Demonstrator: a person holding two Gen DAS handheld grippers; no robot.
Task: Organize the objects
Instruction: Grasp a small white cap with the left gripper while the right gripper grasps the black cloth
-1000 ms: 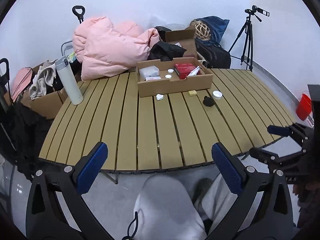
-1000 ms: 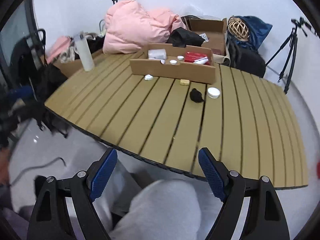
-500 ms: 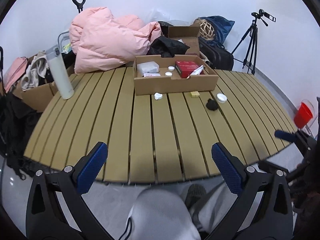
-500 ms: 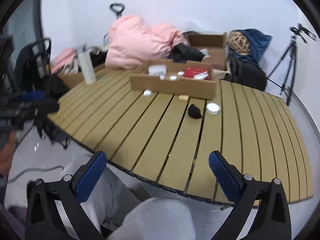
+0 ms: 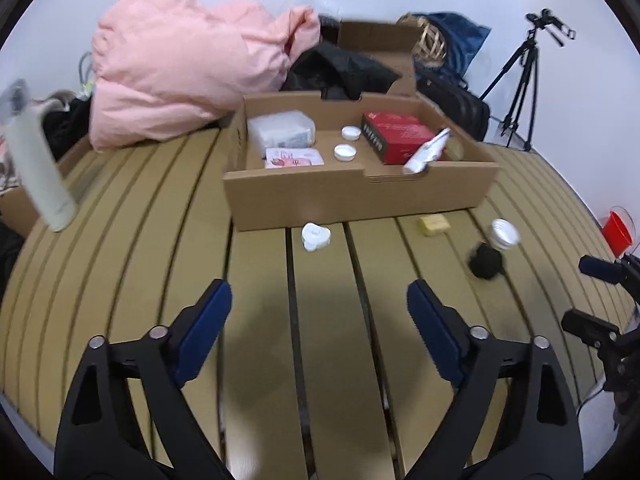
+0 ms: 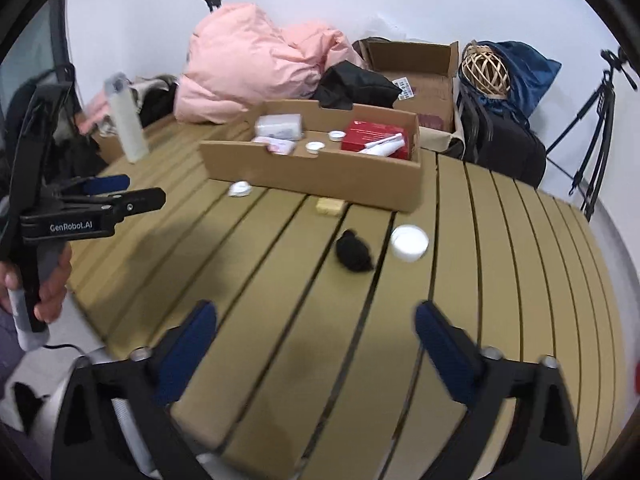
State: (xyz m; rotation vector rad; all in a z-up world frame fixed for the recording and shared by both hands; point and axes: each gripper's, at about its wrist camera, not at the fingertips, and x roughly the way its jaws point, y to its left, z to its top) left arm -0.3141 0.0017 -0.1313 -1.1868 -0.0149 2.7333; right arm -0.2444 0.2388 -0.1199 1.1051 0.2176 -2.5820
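Observation:
A shallow cardboard tray (image 5: 360, 196) (image 6: 312, 176) stands on the slatted table and holds a red box (image 5: 396, 136), a white tube (image 5: 426, 152), small white lids and packets. Loose in front of it lie a white heart-shaped case (image 5: 316, 237) (image 6: 240, 189), a yellow block (image 5: 433, 224) (image 6: 330, 206), a black clump (image 5: 485, 261) (image 6: 353, 256) and a round white jar (image 5: 505, 233) (image 6: 409, 242). My left gripper (image 5: 319, 305) hovers short of the white case, its jaws closing with nothing between them. My right gripper (image 6: 316, 322) hangs short of the black clump, jaws closing, empty.
A tall white bottle (image 5: 38, 168) (image 6: 126, 120) stands at the table's left. Behind the tray are a pink duvet (image 5: 180, 64), a black garment, another cardboard box (image 6: 416, 76) and a blue bag. A tripod (image 5: 520, 80) and a red cup (image 5: 618, 230) stand on the right.
Both grippers have come forward and down, from off the near edge to over the tabletop. The tray and loose items loom closer. Both pairs of jaws stand a little narrower.

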